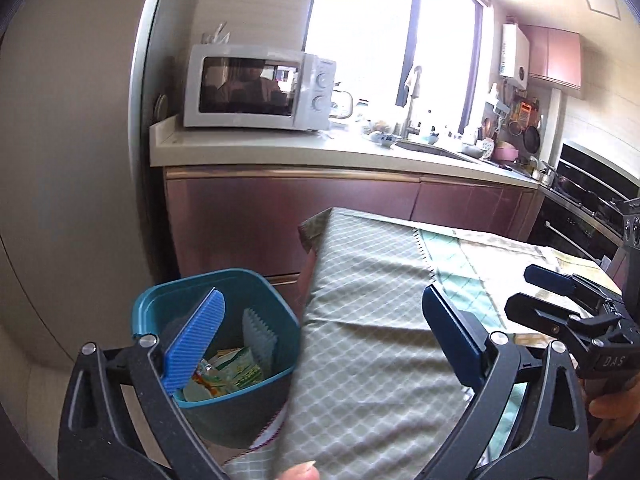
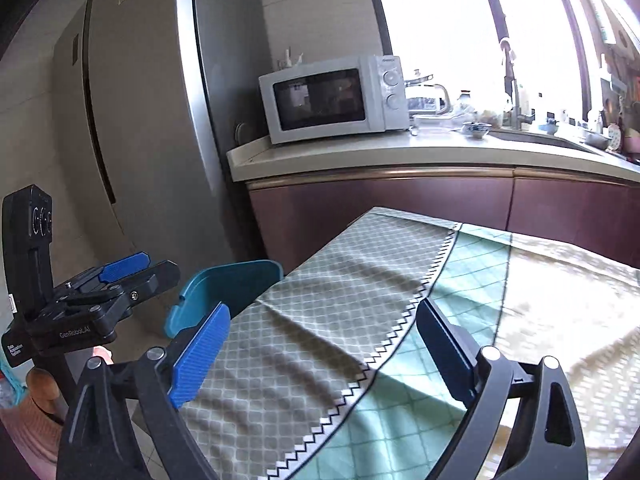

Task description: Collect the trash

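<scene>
trash (image 1: 228, 372) in teal bin (image 1: 280, 304) below left tongs (image 1: 324, 336); both tongs wide open, empty

Teal bin (image 1: 256, 288); green-grey diamond-check tablecloth (image 1: 372, 280); white microwave (image 1: 256, 92).

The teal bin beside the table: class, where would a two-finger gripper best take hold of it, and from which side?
Probably the teal bin's rim, taken from above. It stands upright with its mouth open, and its walls look too wide to span, so one finger inside and one outside the lip fits. The side away from the table looks freest.
</scene>
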`<state>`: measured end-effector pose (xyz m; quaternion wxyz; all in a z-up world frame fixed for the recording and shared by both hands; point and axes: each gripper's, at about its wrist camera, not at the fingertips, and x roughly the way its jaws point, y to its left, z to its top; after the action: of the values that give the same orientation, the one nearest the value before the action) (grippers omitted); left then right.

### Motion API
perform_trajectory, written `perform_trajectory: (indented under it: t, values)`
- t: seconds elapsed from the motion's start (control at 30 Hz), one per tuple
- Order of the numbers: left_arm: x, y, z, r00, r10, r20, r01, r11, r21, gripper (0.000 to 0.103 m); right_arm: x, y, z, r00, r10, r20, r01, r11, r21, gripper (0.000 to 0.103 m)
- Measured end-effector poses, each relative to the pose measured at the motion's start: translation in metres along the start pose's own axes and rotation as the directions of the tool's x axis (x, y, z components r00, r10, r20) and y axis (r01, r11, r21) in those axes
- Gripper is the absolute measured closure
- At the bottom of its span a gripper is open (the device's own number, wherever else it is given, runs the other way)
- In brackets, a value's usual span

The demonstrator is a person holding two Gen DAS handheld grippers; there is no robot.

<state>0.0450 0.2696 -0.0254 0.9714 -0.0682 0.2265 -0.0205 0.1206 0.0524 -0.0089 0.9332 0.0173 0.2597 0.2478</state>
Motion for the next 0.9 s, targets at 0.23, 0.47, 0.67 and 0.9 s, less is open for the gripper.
perform_trajectory:
  t: [0.23,0.47,0.67,0.9]
  values:
    - [-0.015,-0.045,0.002,0.999,0.008,0.044,-0.010,0.999,0.040,0.006,-0.047,-0.026,-0.012,0.986,-0.133,0.104,0.131,0.991,0.026,0.007]
    - [-0.027,-0.078,-0.005,0.997,0.010,0.072,-0.016,0.996,0.082,0.006,-0.078,-0.043,-0.024,0.962,-0.225,0.156,0.219,0.974,0.059,0.007]
    - [-0.037,-0.101,-0.009,0.995,0.004,0.098,-0.015,0.994,0.110,0.006,-0.097,-0.057,-0.033,0.943,-0.274,0.186,0.261,0.961,0.092,0.007]
    - [-0.046,-0.117,-0.010,0.992,0.000,0.123,-0.014,0.994,0.112,0.006,-0.115,-0.064,-0.043,0.920,-0.333,0.208,0.319,0.943,0.097,0.007]
